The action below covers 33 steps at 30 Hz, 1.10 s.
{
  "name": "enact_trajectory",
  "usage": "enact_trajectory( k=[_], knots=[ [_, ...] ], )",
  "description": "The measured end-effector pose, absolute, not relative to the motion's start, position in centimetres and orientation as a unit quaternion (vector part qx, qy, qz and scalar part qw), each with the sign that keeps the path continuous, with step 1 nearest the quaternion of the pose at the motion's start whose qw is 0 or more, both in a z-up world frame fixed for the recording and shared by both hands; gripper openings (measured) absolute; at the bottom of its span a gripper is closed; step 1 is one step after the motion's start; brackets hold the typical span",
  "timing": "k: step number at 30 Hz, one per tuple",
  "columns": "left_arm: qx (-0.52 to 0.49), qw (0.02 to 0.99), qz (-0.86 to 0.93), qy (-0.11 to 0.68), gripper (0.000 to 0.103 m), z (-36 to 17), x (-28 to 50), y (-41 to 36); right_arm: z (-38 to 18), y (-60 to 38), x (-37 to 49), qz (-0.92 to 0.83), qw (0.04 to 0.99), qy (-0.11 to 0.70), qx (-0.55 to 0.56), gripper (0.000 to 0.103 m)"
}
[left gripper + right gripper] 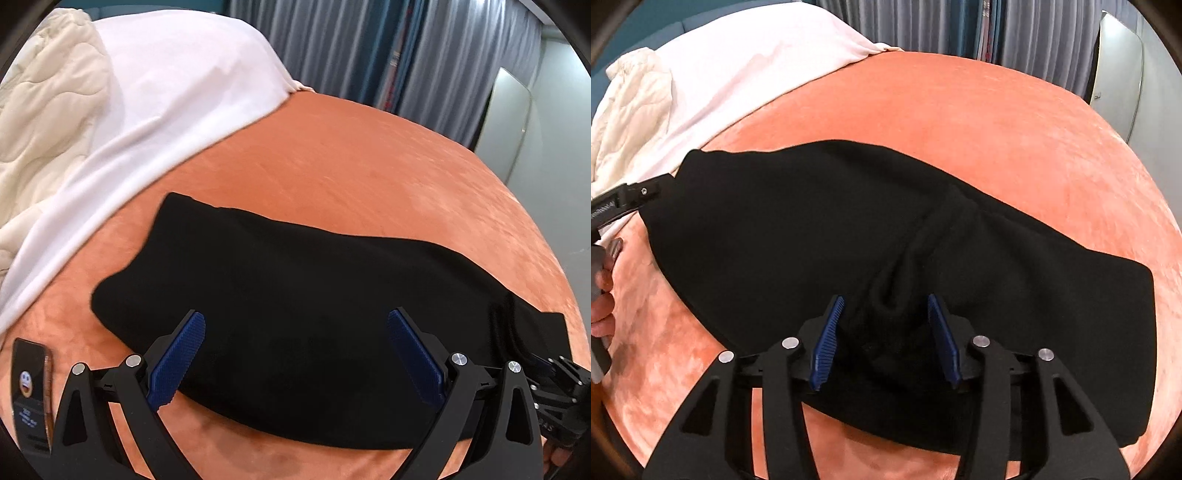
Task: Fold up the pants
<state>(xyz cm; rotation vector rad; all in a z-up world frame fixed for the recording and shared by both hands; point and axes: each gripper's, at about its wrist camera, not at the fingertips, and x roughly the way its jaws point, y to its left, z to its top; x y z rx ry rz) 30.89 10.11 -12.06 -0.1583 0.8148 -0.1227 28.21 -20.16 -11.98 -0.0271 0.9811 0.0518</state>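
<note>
Black pants lie folded into a thick band across an orange bedspread; they also show in the right wrist view. My left gripper is open wide, its blue pads spread over the near edge of the pants, holding nothing. My right gripper is open, its blue pads either side of a raised bunched ridge in the cloth. The right gripper's body also shows at the right edge of the left wrist view.
A white sheet and a cream quilt lie at the back left. A phone rests on the spread at the near left. Grey curtains hang behind the bed. The orange spread extends beyond the pants.
</note>
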Motion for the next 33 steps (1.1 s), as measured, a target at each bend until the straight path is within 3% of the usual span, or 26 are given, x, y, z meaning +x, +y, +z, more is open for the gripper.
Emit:
enact_trajectory(
  k=[2, 4, 9, 14, 20, 25, 30, 32, 33],
  knots=[
    [-0.065, 0.916, -0.061, 0.392, 0.098, -12.0, 30.6, 9.5, -11.4, -20.3, 27.8, 0.028, 0.887, 0.461, 0.01, 0.046],
    [-0.053, 0.917, -0.063, 0.39, 0.098, -12.0, 30.4, 9.0, -11.0, -20.5, 27.2, 0.03, 0.893, 0.448, 0.014, 0.057],
    [-0.051, 0.917, -0.063, 0.391, 0.098, -11.8, 30.4, 9.4, -10.7, -20.8, 27.1, 0.013, 0.895, 0.445, 0.024, 0.057],
    [-0.141, 0.91, -0.027, 0.388, 0.098, -11.5, 30.3, 15.0, -8.9, -22.3, 24.8, 0.007, 0.907, 0.415, 0.071, 0.057],
    [-0.265, 0.86, 0.004, 0.436, 0.097, -14.8, 31.9, 20.5, -9.3, -24.0, 23.0, -0.011, 0.906, 0.415, 0.084, 0.057],
    [-0.326, 0.833, 0.014, 0.447, 0.097, -17.2, 33.0, 21.6, -9.8, -24.9, 21.8, -0.013, 0.904, 0.416, 0.097, 0.057],
    [-0.32, 0.844, 0.016, 0.431, 0.095, -17.1, 33.5, 21.0, -10.1, -26.3, 20.3, -0.028, 0.904, 0.41, 0.118, 0.059],
    [-0.305, 0.852, 0.025, 0.425, 0.085, -16.8, 33.5, 20.5, -10.5, -27.1, 19.3, -0.033, 0.903, 0.409, 0.13, 0.059],
    [-0.298, 0.856, 0.032, 0.422, 0.073, -16.7, 33.5, 20.4, -10.7, -27.4, 18.8, -0.037, 0.902, 0.409, 0.133, 0.059]
  ],
)
